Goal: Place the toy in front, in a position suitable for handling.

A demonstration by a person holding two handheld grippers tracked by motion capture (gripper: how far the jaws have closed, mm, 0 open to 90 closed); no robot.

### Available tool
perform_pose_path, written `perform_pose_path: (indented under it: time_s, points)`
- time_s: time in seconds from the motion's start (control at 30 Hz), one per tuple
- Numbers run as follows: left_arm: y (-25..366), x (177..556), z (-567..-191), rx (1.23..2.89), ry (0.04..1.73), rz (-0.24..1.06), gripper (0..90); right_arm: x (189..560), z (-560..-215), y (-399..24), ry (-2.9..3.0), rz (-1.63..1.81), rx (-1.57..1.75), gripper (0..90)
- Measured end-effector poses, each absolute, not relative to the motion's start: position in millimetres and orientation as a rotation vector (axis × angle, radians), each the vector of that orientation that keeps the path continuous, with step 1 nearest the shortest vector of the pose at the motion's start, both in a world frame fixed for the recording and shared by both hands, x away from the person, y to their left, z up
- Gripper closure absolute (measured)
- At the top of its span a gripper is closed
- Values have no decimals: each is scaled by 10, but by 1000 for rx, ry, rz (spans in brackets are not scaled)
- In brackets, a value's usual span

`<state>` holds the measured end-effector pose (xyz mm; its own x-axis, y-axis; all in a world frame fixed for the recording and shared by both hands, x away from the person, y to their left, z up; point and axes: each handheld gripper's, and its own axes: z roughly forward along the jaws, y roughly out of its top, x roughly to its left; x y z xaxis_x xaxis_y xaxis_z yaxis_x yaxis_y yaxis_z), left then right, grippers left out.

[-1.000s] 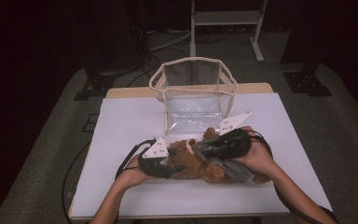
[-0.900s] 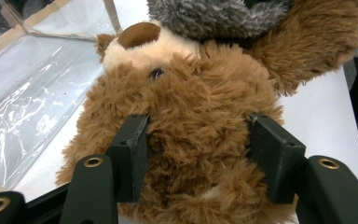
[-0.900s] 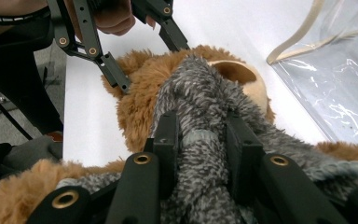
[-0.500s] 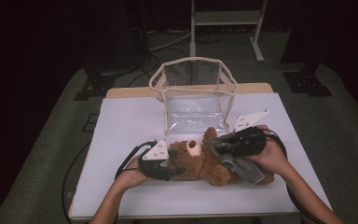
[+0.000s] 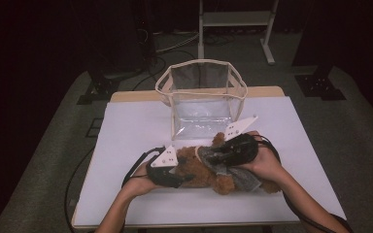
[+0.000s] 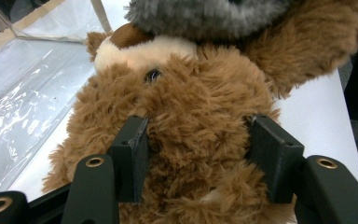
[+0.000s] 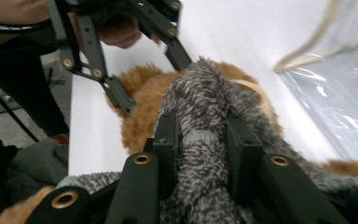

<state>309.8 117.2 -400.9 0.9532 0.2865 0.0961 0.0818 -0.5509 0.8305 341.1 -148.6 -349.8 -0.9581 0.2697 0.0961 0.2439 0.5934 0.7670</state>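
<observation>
Two hand-held grippers clamped, left [image 6: 193, 158] on teddy bear [image 5: 199, 167], right [image 7: 200, 149] on grey scarf [image 7: 200, 107], near table's front edge [image 5: 184, 224]

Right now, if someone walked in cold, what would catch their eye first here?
The brown teddy bear lying at the near middle of the white table, clamped from both sides: the left gripper squeezes its furry body, the right gripper pinches its grey scarf. Just behind stands a clear plastic bag, open on top.

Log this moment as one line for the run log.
left tongs: clamped on teddy bear | right tongs: pinching grey scarf | bear lying on table before clear bag
</observation>
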Motion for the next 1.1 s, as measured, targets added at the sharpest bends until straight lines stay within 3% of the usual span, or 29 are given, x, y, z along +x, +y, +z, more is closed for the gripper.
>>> perform_pose_path:
  time_s: [0.2,0.37,0.43,0.53,0.6,0.97,1.1]
  points:
    - [1211,3107,-3976,2151,253,275,411,3395,-3564,-1525,2780,1343,466,684]
    - [1310,3125,-3919,2147,308,284,263,3381,-3617,-1670,2773,1330,508,684]
    - [1338,3141,-3932,2140,318,269,269,3361,-3600,-1690,2769,1319,502,683]
    - [1310,3145,-3975,2143,296,260,405,3337,-3561,-1666,2775,1300,482,684]
    - [1280,3155,-3993,2141,299,253,427,3325,-3529,-1624,2774,1301,461,684]
    - [1266,3164,-4007,2130,292,245,446,3275,-3525,-1094,2848,1335,276,683]
    - [1276,3157,-4011,2131,288,238,441,3267,-3550,-1103,2858,1339,275,684]
